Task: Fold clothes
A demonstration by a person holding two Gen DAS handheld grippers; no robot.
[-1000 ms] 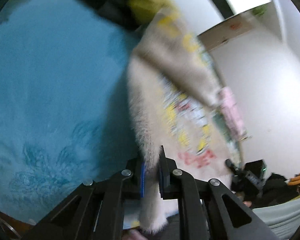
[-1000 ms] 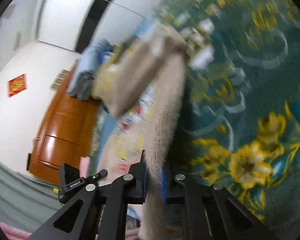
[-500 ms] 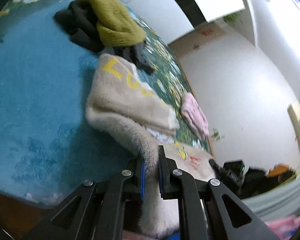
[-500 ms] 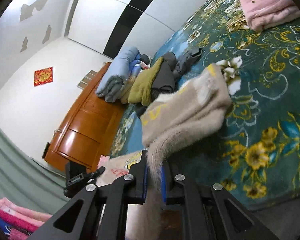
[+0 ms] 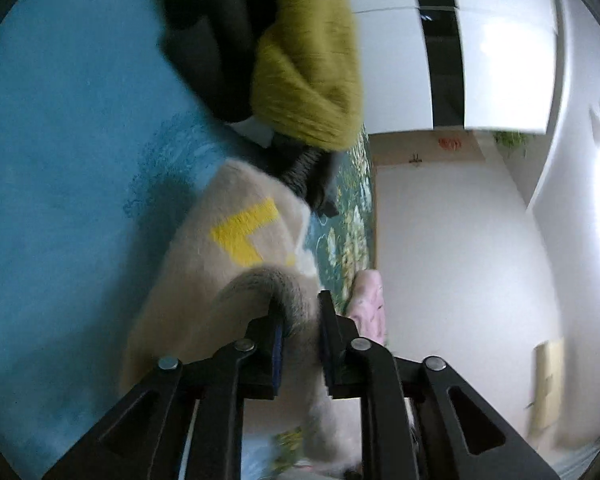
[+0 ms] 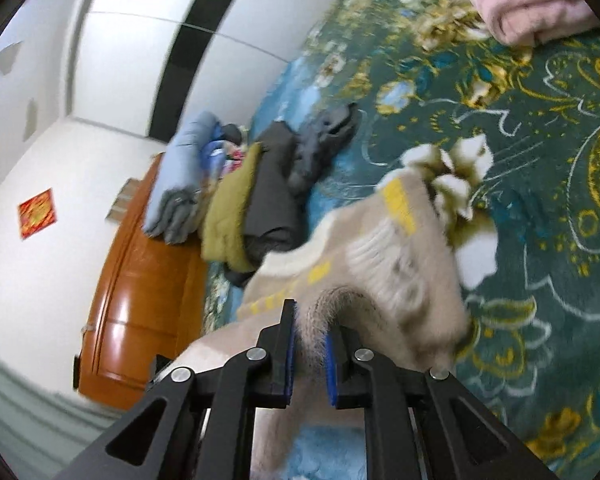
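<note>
Beige sweater draped ahead on bed, fuzzy edge pinched between both left jaws and right jaws, clamped.

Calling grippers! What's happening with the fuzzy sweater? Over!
Left hand-held gripper and right hand-held gripper both clamped on beige sweater. Sweater draped on bed. Clothes pile close behind.

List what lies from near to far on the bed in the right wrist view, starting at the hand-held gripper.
Right hand-held gripper → beige sweater pinched in it → olive-yellow garment with the dark grey garment beside it → light blue folded bedding → white wardrobe doors.
</note>
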